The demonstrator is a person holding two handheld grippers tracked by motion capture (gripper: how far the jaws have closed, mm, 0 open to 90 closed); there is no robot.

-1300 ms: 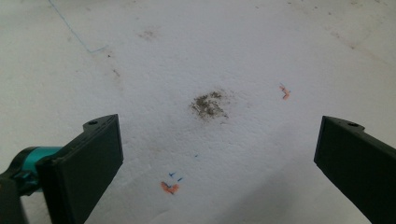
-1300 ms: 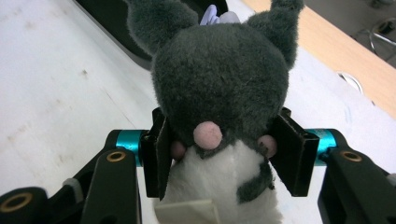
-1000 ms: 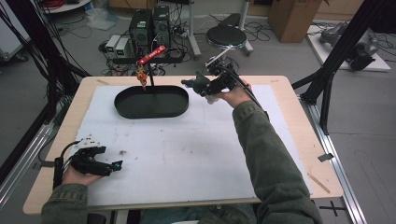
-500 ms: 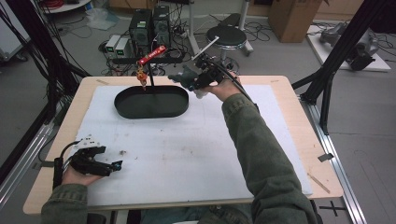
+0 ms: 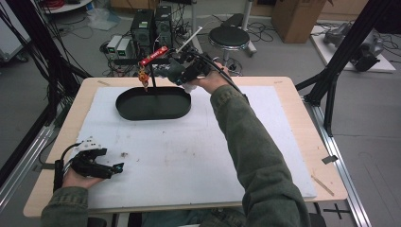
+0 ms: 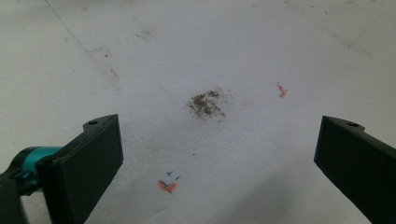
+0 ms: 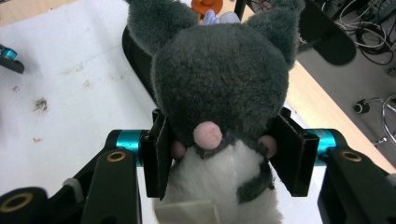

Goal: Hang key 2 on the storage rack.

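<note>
A grey plush toy (image 7: pixel 219 74) with a pink nose and white belly sits between the jaws of my right gripper (image 7: pixel 219 140), which is shut on its neck. In the high view that gripper (image 5: pixel 182 72) hangs above the far right end of a black oval tray (image 5: pixel 127 111), with the plush toy (image 5: pixel 174 71) pointing left. My left gripper (image 5: pixel 116 168) rests on the white mat near the table's front left corner. Its jaws stand wide open in the left gripper view (image 6: pixel 219 154), with bare mat between them.
A thin stand behind the tray carries a red tag (image 5: pixel 153 56) and a small orange charm (image 5: pixel 143 75), close to the plush. The white mat (image 5: pixel 189 156) has a dark stain (image 6: pixel 205 103). A stool (image 5: pixel 228 35) and computer cases (image 5: pixel 150 23) stand beyond the table's far edge.
My right hand has carried the plush toy left and upward, from beside the tray's right end to above its far rim near the stand. The left gripper has stayed put.
</note>
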